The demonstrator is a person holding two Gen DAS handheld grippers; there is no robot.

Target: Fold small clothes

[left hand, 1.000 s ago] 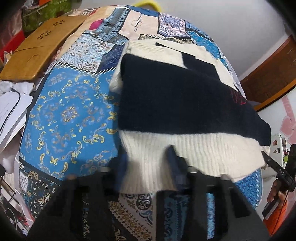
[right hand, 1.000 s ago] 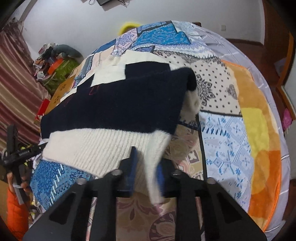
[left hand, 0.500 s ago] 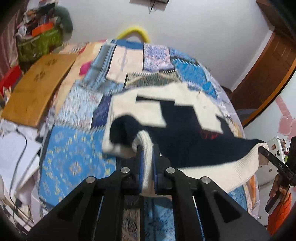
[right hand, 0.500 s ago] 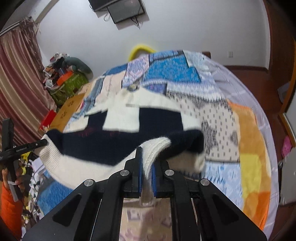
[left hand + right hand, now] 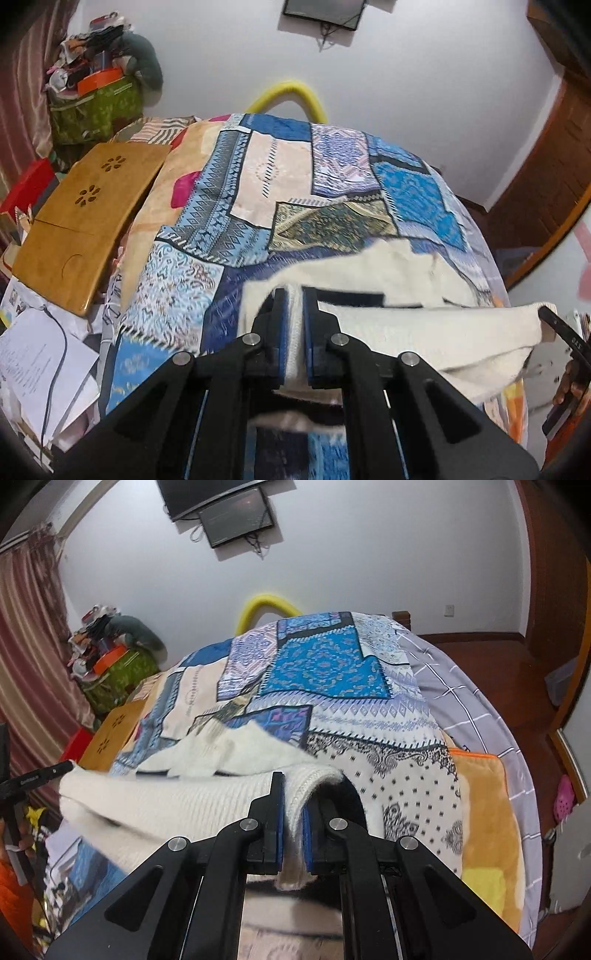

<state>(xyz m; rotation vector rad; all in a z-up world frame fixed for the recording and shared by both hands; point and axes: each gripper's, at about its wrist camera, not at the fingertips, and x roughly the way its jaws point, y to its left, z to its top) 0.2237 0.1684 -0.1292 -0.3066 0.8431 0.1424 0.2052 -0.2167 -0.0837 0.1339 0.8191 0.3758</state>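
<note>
A small cream and navy knit sweater (image 5: 424,332) lies on the patchwork bedspread (image 5: 258,206). My left gripper (image 5: 294,325) is shut on the left end of its cream ribbed hem. My right gripper (image 5: 293,808) is shut on the right end of the same hem (image 5: 166,805). The hem is lifted and stretched between both grippers, above the rest of the sweater (image 5: 236,749). The other gripper's tip shows at the right edge of the left wrist view (image 5: 561,328) and at the left edge of the right wrist view (image 5: 37,775).
A wooden lap table (image 5: 81,221) and papers (image 5: 40,362) lie left of the bed. A green bag with clutter (image 5: 96,107) stands by the wall. A yellow tube (image 5: 291,92) arches behind the bed. An orange blanket (image 5: 487,812) lies on the bed's right side.
Both grippers closed on the hem and lifted it up and forward over the sweater. The navy body has dropped out of sight beneath the raised cream hem.
</note>
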